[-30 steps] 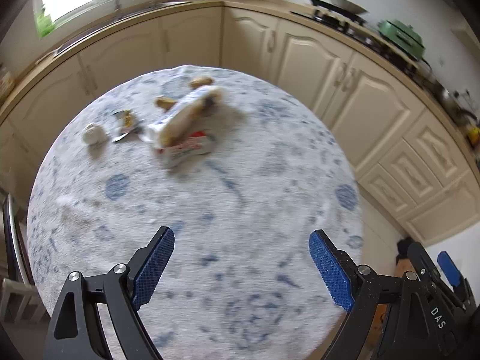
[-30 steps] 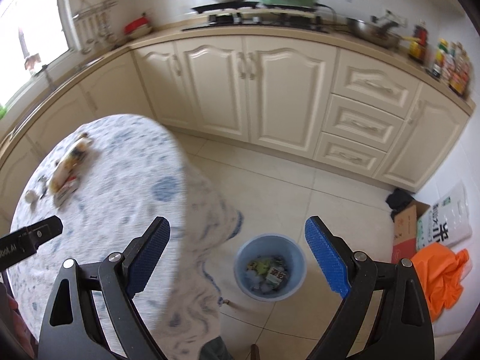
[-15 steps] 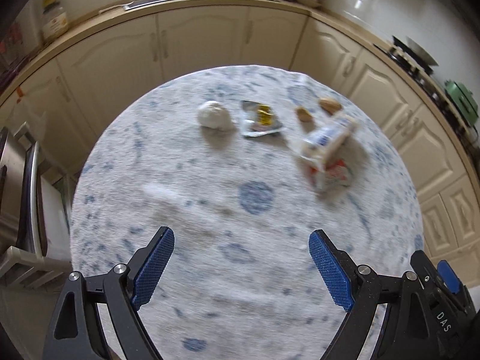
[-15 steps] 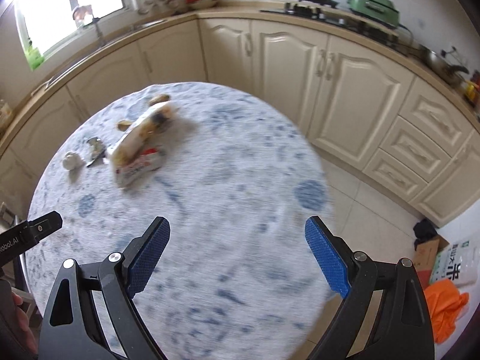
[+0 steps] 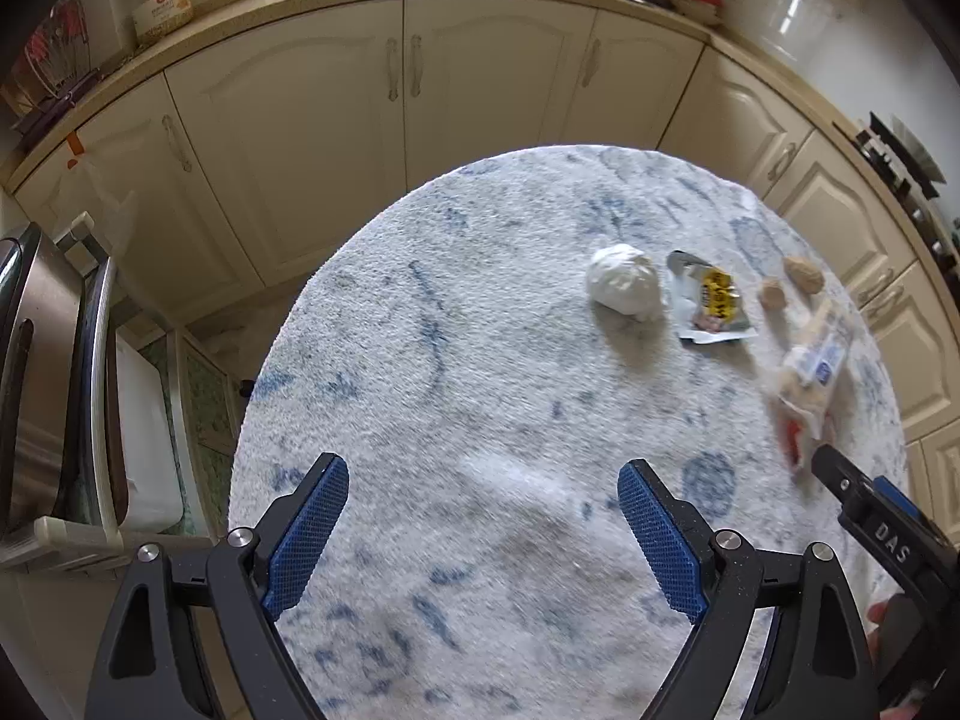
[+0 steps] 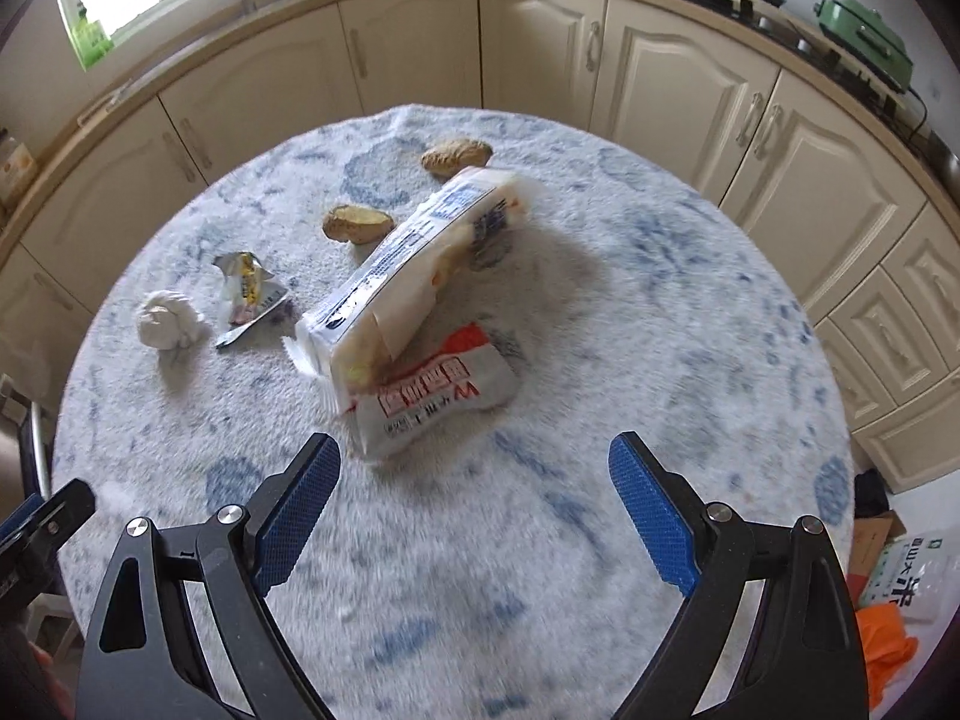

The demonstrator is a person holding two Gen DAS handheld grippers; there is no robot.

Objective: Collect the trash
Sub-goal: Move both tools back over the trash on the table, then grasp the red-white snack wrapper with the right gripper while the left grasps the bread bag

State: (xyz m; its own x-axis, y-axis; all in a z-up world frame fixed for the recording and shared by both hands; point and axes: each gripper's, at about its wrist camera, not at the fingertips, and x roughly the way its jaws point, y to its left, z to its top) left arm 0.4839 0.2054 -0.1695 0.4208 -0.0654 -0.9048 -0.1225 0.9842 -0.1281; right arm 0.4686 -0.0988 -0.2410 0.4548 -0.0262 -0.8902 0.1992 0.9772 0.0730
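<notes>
Trash lies on a round table with a white-and-blue cloth (image 5: 450, 360) (image 6: 660, 330). There is a crumpled white tissue (image 5: 624, 285) (image 6: 168, 319), a torn silver wrapper (image 5: 711, 300) (image 6: 249, 294), two brown scraps (image 6: 357, 223) (image 6: 456, 156), a long clear bag with blue print (image 6: 420, 264) (image 5: 813, 360), and under it a red-and-white packet (image 6: 438, 399). My left gripper (image 5: 480, 474) hangs open over bare cloth, with the trash ahead to its right. My right gripper (image 6: 474, 450) is just short of the red-and-white packet; its jaws are closing slightly with nothing between them.
Cream kitchen cabinets (image 5: 408, 120) curve around the table. A stainless appliance (image 5: 36, 372) stands at the left. A stove with a green pot (image 6: 864, 30) sits on the counter at the right. An orange bag (image 6: 882, 630) and cartons lie on the floor at the right.
Both grippers swung over the table toward the trash. The right view left the floor bin behind and now faces the packets up close. In the left view the trash slid to the right.
</notes>
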